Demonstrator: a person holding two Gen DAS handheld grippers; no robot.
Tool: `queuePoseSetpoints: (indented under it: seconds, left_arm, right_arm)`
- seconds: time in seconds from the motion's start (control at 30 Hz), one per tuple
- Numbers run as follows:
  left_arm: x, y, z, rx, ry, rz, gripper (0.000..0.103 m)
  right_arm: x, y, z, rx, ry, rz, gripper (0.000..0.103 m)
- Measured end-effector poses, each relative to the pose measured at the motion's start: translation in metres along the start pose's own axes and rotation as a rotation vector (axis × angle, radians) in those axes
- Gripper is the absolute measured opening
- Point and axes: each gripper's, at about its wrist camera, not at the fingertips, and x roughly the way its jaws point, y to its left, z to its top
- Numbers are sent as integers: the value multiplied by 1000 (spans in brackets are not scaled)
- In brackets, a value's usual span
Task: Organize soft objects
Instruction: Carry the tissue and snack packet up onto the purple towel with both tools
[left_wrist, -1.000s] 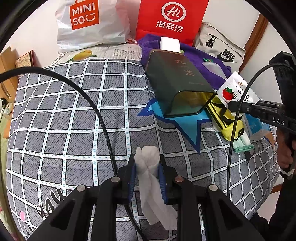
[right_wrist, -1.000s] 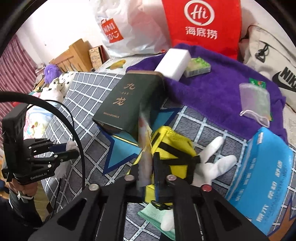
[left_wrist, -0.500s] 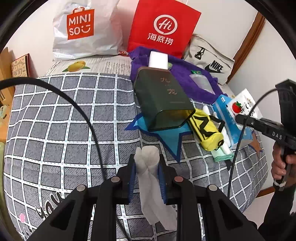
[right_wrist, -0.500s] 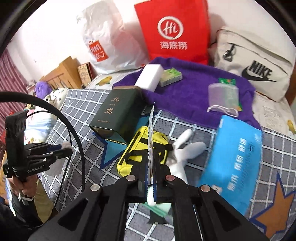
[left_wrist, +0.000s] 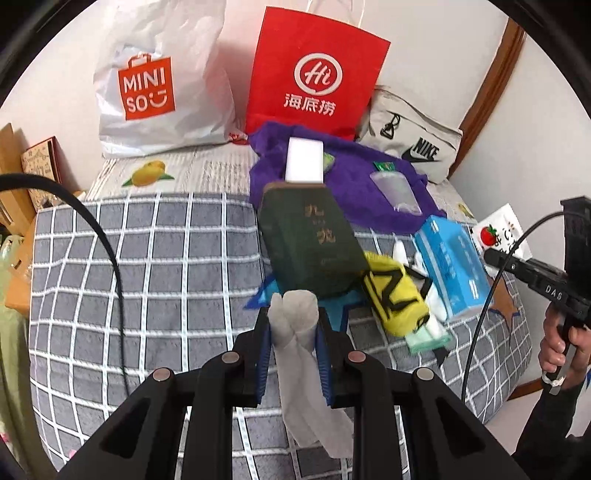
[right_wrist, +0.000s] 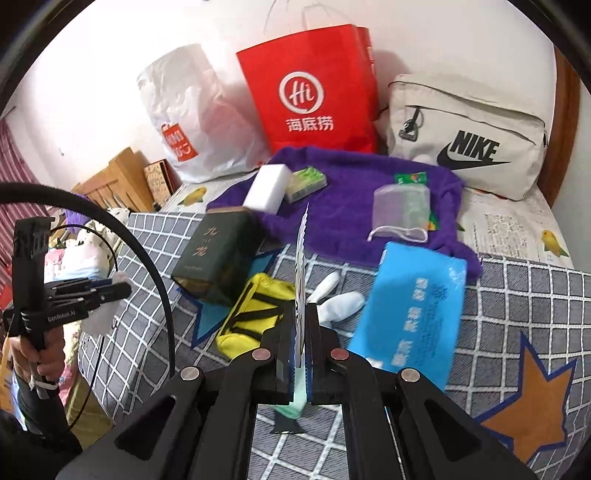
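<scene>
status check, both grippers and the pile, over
Left gripper shut on white cloth. Right gripper shut on flat packet, edge-on. Both above bed; green tin, yellow pouch, blue pack ahead.

The left gripper (left_wrist: 293, 314) is clamped on a white cloth (left_wrist: 303, 354), its blue-padded fingers (left_wrist: 263, 354) pressing both sides, while the person's left hand (right_wrist: 35, 354) grips its pistol handle at the frame's edge. The right gripper (right_wrist: 303, 314) is closed tight on a thin packet (right_wrist: 302, 258) held edge-on and upright, with the right hand (left_wrist: 561, 347) wrapped around its handle.
</scene>
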Motion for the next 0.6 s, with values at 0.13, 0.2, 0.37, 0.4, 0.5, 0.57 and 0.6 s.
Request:
queuePoseSetpoints:
  seconds: [0.13, 0.2, 0.37, 0.4, 0.5, 0.57, 0.6]
  left_arm:
    - [-4, -2, 18, 3, -24, 7, 21]
    - [-2, -3, 26, 3, -26, 5, 21]
    - [8, -8, 53, 27, -32, 10, 21]
    - [9, -9, 58, 38, -40, 17, 21]
    - [15, -13, 77, 71, -55, 44, 21]
    - [21, -15, 93, 81, -61, 54, 21]
    - [23, -16, 98, 86, -63, 58, 21]
  right_arm:
    - [3, -14, 11, -3, -4, -11, 4]
    - [6, -23, 18, 4, -7, -21, 4]
    - [19, -40, 38, 15, 0, -31, 4]
    - [22, -42, 42, 10, 5, -34, 4]
    - [38, -53, 59, 8, 24, -64, 4]
    - [49, -58, 70, 14, 35, -59, 4]
    - [56, -61, 77, 15, 43, -57, 4]
